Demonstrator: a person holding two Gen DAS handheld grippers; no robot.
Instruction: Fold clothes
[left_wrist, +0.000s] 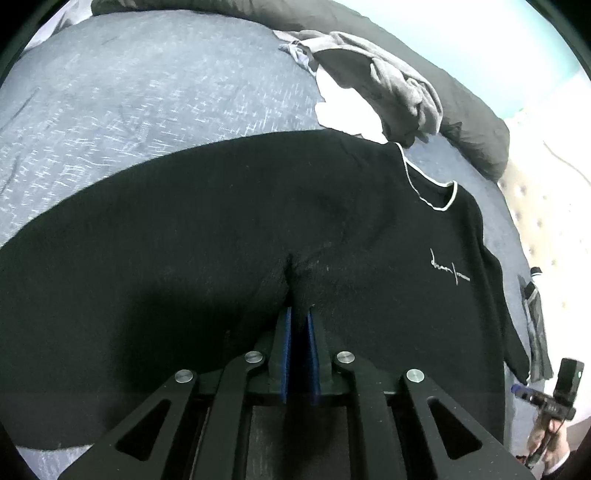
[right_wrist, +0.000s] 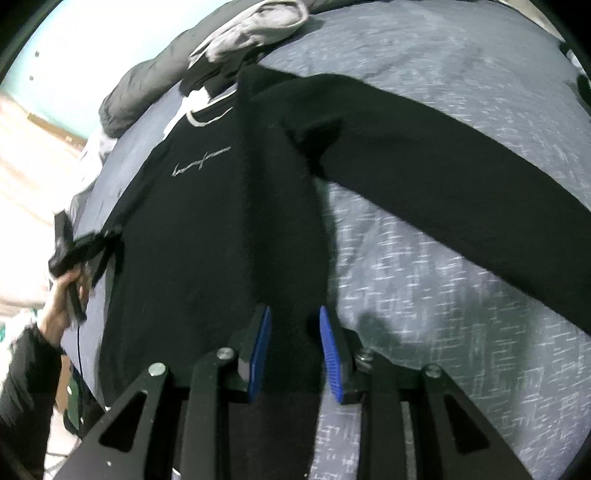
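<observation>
While the black long-sleeved sweater is spread flat on the grey-blue textured bedspread, a pinch of its fabric is clamped between the nearly closed blue pads of the left gripper. From the right wrist, the right gripper is seen with its jaws partly apart, the sweater's side edge lying between them; whether it is pressed cannot be told. One sleeve stretched across the bed is shown only there. Pale script embroidery is carried on the chest, too small to be read. A grey crumpled garment is piled beyond the white-trimmed collar.
</observation>
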